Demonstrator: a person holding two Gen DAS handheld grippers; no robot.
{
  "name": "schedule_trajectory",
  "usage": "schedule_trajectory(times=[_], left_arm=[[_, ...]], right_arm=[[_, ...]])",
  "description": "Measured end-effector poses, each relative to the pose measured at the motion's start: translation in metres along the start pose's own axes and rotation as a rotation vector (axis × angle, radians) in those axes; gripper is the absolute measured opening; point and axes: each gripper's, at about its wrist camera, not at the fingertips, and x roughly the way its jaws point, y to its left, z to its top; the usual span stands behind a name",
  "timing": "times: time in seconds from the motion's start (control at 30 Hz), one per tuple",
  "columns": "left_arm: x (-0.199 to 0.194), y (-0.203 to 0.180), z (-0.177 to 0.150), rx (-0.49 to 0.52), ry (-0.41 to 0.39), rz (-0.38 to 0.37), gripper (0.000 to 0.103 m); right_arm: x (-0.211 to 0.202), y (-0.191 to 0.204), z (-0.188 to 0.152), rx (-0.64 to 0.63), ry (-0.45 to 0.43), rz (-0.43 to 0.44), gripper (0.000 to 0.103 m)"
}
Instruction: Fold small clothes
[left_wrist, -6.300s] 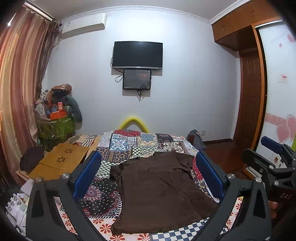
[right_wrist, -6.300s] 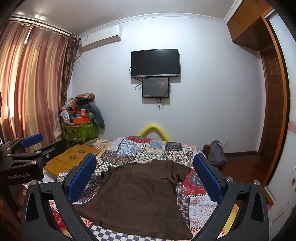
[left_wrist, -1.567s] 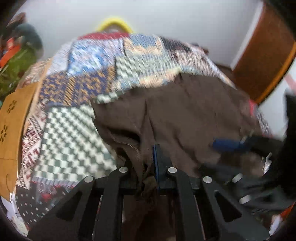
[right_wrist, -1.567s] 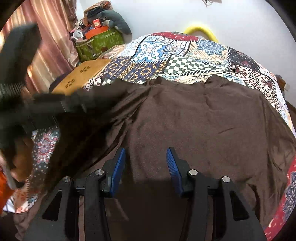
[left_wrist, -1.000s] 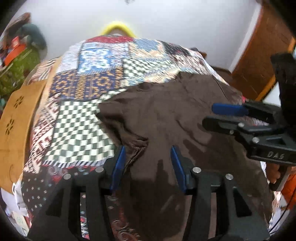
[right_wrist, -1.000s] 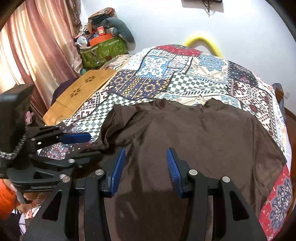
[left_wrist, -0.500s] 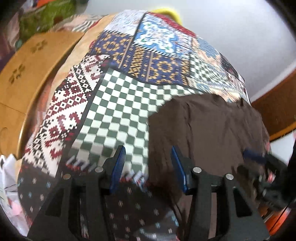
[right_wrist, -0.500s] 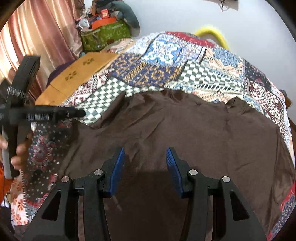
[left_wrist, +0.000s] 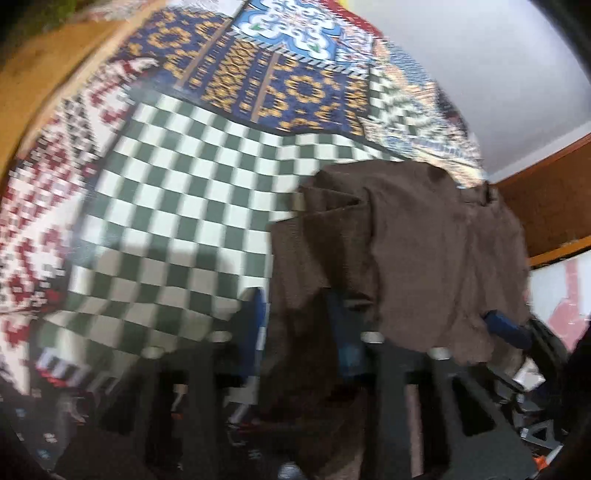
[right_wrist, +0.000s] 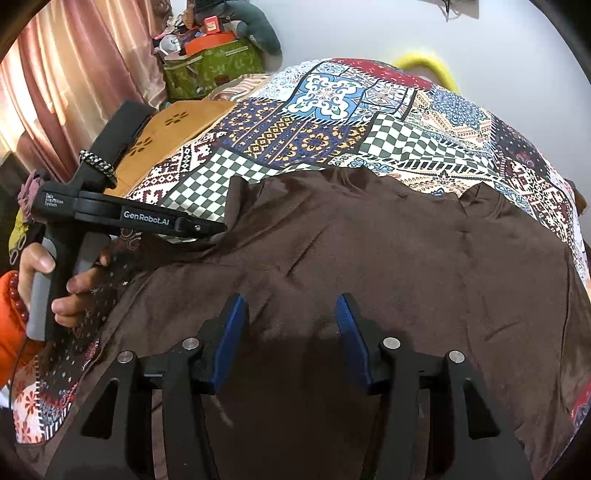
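Half a second ago the left gripper (left_wrist: 297, 317) hung over the checked patch with its jaws spread beside the shirt's edge; now it is lower and its jaws are closing on that edge, brown cloth bunched between the blue pads, though the blur hides how firmly they press. From the right wrist view its tip (right_wrist: 216, 229) meets the shirt (right_wrist: 388, 266) at the left side, below the sleeve, and a hand (right_wrist: 48, 284) grips its handle. The shirt lies spread on the quilt (right_wrist: 325, 110), collar toward the wall, with its left side folded inward. The right gripper (right_wrist: 290, 325) hovers over the shirt's lower middle; its jaws are opening, set apart with nothing between them but flat cloth below.
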Motion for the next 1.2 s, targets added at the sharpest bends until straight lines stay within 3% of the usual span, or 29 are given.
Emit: schedule_trajectory(times=[0.03, 0.07, 0.17, 0.27, 0.43, 0.5, 0.67, 0.93, 1.13, 1.2], left_arm=[[-0.001, 0.000, -0.001, -0.003, -0.001, -0.001, 0.006], [-0.001, 0.000, 0.000, -0.004, 0.002, 0.009, 0.003], [-0.013, -0.004, -0.003, 0.008, -0.022, 0.063, 0.003], [-0.042, -0.020, -0.005, 0.090, -0.109, 0.148, 0.003], [-0.092, -0.059, -0.001, 0.180, -0.224, 0.131, 0.003], [-0.104, -0.080, -0.002, 0.220, -0.239, 0.075, 0.003], [-0.088, -0.121, -0.012, 0.299, -0.195, 0.027, 0.003], [-0.011, -0.142, -0.044, 0.375, -0.031, 0.087, 0.003], [-0.008, -0.146, -0.059, 0.436, -0.057, 0.117, 0.005], [-0.010, -0.143, -0.059, 0.432, -0.050, 0.112, 0.012]], right_arm=[[0.000, 0.001, 0.000, -0.002, -0.001, -0.002, 0.050], [0.000, 0.001, 0.000, -0.003, -0.002, -0.002, 0.050], [-0.001, 0.000, 0.000, 0.003, -0.003, 0.004, 0.050], [-0.007, -0.002, 0.000, 0.014, -0.001, 0.019, 0.050], [-0.017, -0.006, -0.003, 0.042, -0.012, 0.031, 0.050], [-0.022, -0.009, -0.005, 0.052, -0.014, 0.025, 0.050], [-0.044, -0.018, -0.010, 0.079, -0.056, 0.023, 0.050], [-0.060, -0.030, -0.007, 0.066, -0.087, -0.013, 0.050], [-0.048, -0.034, 0.010, 0.054, -0.082, 0.005, 0.050], [-0.039, -0.035, 0.018, 0.051, -0.073, 0.004, 0.050]])
